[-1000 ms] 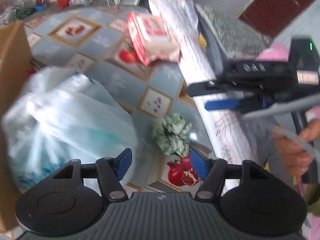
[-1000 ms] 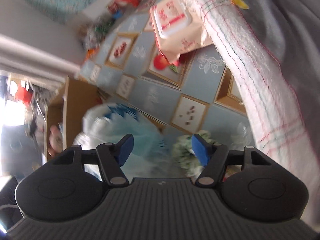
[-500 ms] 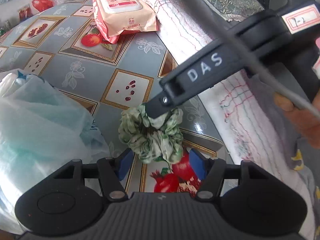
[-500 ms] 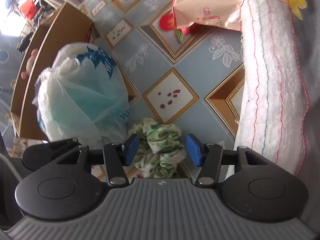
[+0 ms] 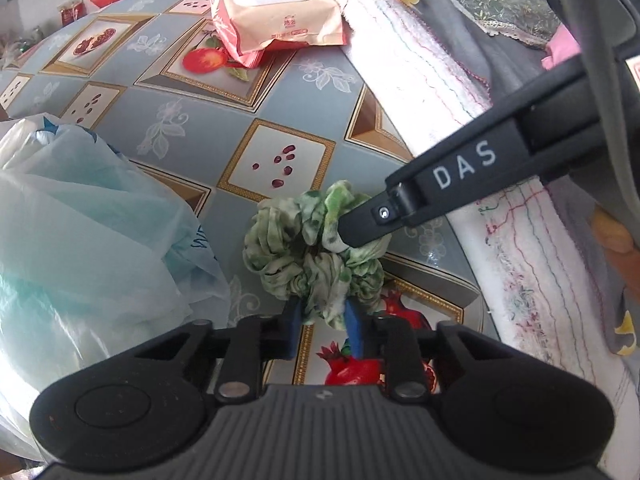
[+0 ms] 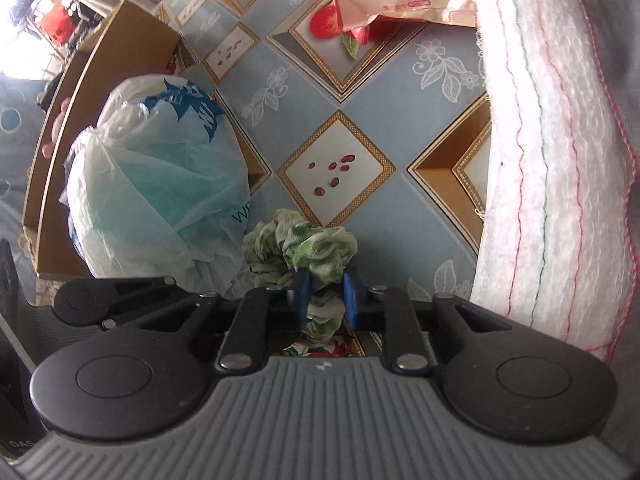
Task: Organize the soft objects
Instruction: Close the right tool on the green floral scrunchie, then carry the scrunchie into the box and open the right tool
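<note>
A green-and-white fabric scrunchie [image 5: 288, 252] lies on the patterned tablecloth [image 5: 192, 136] beside a plastic bag. My left gripper [image 5: 322, 318] is closing its blue pads on the scrunchie's near folds, and the fabric is pinched between them. In the left wrist view my right gripper [image 5: 360, 226] comes in from the right as a black finger, its tip buried in the scrunchie's far side. In the right wrist view the scrunchie [image 6: 304, 246] bunches up between the pads of my right gripper [image 6: 326, 298], which is shut on it.
A knotted white-and-teal plastic bag [image 5: 80, 240] sits close on the left, against a cardboard box [image 6: 100, 100]. A pack of wet wipes [image 5: 276, 4] lies further back. A white towel with coloured stitching [image 5: 420, 60] runs along the right over grey cloth.
Both grippers came down onto the scrunchie and went from wide open to closed on its fabric, the right first around it, then the left.
</note>
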{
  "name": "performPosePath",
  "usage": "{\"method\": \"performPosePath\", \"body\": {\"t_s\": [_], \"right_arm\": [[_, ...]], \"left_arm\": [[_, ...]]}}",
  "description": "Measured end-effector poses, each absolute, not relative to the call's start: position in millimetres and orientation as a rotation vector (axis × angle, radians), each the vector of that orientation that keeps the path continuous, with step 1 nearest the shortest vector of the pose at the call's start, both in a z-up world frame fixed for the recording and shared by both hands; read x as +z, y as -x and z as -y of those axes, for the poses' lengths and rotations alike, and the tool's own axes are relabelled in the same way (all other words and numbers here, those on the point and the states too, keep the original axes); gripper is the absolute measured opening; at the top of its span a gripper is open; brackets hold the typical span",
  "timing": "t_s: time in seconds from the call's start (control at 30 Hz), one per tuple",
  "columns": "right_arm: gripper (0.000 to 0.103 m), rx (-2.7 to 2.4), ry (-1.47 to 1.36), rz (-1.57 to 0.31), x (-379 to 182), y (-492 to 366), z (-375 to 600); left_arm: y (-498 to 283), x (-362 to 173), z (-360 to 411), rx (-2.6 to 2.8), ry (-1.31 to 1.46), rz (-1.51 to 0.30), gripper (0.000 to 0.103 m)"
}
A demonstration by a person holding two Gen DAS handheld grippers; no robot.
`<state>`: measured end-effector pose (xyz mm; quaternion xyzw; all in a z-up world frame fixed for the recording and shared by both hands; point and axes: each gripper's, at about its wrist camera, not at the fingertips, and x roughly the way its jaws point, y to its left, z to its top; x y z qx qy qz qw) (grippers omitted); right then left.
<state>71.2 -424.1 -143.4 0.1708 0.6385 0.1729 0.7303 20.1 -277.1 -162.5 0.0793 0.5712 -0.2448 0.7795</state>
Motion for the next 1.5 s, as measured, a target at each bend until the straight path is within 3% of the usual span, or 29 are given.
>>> {"method": "performPosePath", "body": {"t_s": [0.1,0.27,0.63,0.67,0.7,0.77,0.83,0.87,1.07,1.2,1.23,1.27,1.33,1.5], "right_arm": [[0.011,0.364,-0.423,-1.378,-135,-68,430],[0.008,0.335,-0.491,-1.330,-114,-61,437],[0.011,0.231,-0.553,-1.299,-90,-43,430],[0.015,0.219,-0.567,-1.303,-92,-44,429],[0.020,0.209,-0.578,-1.303,-94,-45,429],[0.048,0.185,-0.574,-1.291,-98,-47,429],[0.056,0.182,-0.565,-1.293,-102,-49,428],[0.056,0.187,-0.557,-1.301,-107,-51,427],[0.056,0.267,-0.456,-1.401,-147,-65,419],[0.053,0.308,-0.405,-1.424,-155,-64,413],[0.047,0.315,-0.397,-1.425,-155,-64,411],[0.036,0.319,-0.396,-1.432,-156,-63,410],[0.025,0.315,-0.412,-1.444,-158,-61,410],[0.018,0.298,-0.464,-1.428,-154,-58,413]], "left_arm": [[-17,-155,276,-0.539,-0.158,-1.222,0.009],[-11,-132,269,-0.560,-0.116,-1.173,0.003],[-4,-106,246,-0.597,-0.092,-1.162,0.002],[-5,-107,244,-0.606,-0.089,-1.182,0.005],[-6,-108,242,-0.613,-0.090,-1.204,0.018],[-6,-111,240,-0.604,-0.094,-1.215,0.032],[-7,-118,243,-0.612,-0.121,-1.207,0.044],[-8,-122,246,-0.616,-0.145,-1.209,0.049],[-9,-148,270,-0.597,-0.227,-1.201,0.056],[-9,-160,281,-0.570,-0.246,-1.195,0.055],[-9,-162,283,-0.559,-0.249,-1.195,0.054],[-9,-162,284,-0.547,-0.249,-1.186,0.052],[-11,-161,285,-0.525,-0.240,-1.177,0.040],[-13,-157,278,-0.541,-0.188,-1.181,0.020]]}}
